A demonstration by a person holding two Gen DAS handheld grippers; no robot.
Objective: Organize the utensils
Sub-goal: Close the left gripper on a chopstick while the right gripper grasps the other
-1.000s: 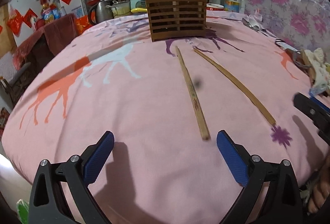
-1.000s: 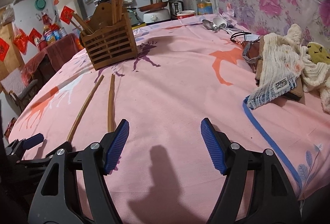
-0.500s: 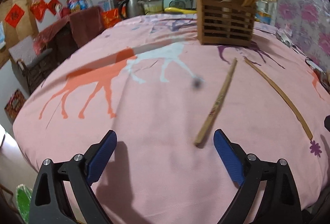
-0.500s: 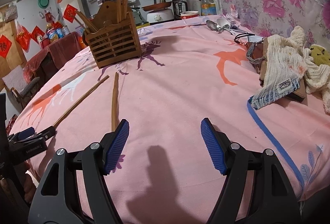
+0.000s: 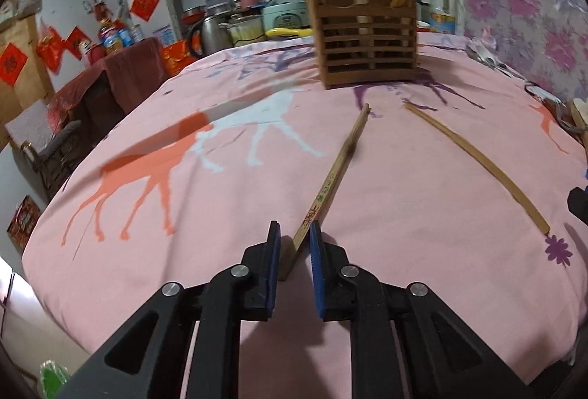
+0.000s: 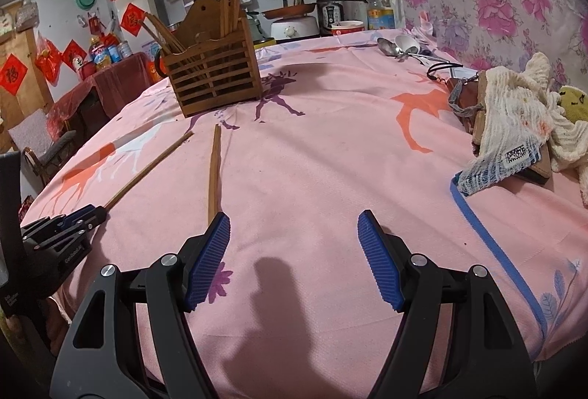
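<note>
Pink tabletop [image 5: 404,215]: left claw [image 5: 294,244], just closing, pinches chopstick [image 5: 330,178] near end; its long axis points toward holder [image 5: 367,50]. Right claw [image 6: 294,233] open.

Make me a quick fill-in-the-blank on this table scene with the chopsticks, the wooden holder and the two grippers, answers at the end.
1. The left gripper has just been closing around the near end of a ____ lying on the cloth.
2. The right gripper has nothing between its pads; it is ____.
3. The wooden holder standing on the tablecloth already contains several ____.
4. The number of chopsticks lying loose on the cloth is ____.

Answers: chopstick; open; chopsticks; two
</note>
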